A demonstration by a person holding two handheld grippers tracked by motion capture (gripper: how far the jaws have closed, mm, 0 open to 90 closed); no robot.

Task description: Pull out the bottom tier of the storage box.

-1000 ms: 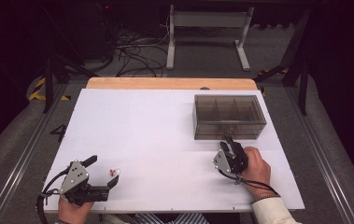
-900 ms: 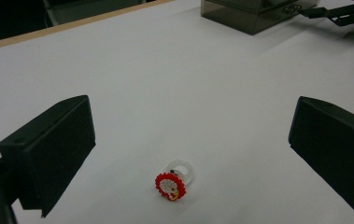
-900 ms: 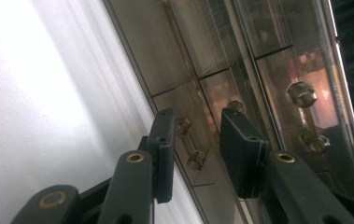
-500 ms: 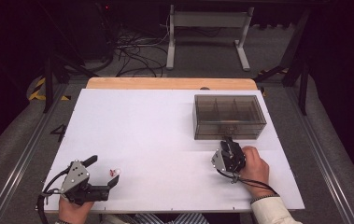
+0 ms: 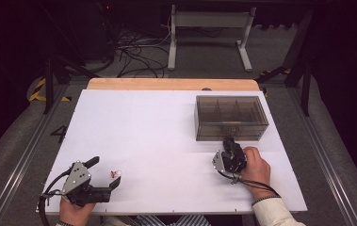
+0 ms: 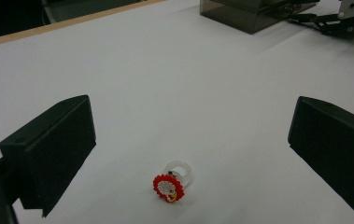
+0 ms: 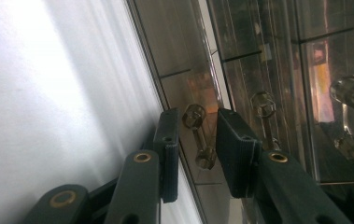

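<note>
Working near to far, I start with my left tongs (image 5: 104, 172), low at about 7 o'clock on the bench (image 5: 166, 132). They stand wide open with nothing held; in the left gripper view the ring (image 6: 172, 183) lies on the bench between the two jaws, touching neither. It has a clear band and a red beaded flower on top: light, small, probably slick on the band and a bit delicate at the beads. I would pinch it across the band, not the flower.

Farther out, around 4 o'clock, my right tongs (image 5: 229, 142) point at the front of the box (image 5: 231, 117), which sits at about 2 o'clock. The jaws have just been closing and now stand narrow, either side of the drawer handle (image 7: 199, 137) in the right gripper view; I judge the pads close but not yet pressing on it. The handle looks like stiff, smooth metal, thin enough to slip, so I'd grip its middle squarely. The box is light plastic and may slide when I pull.
</note>
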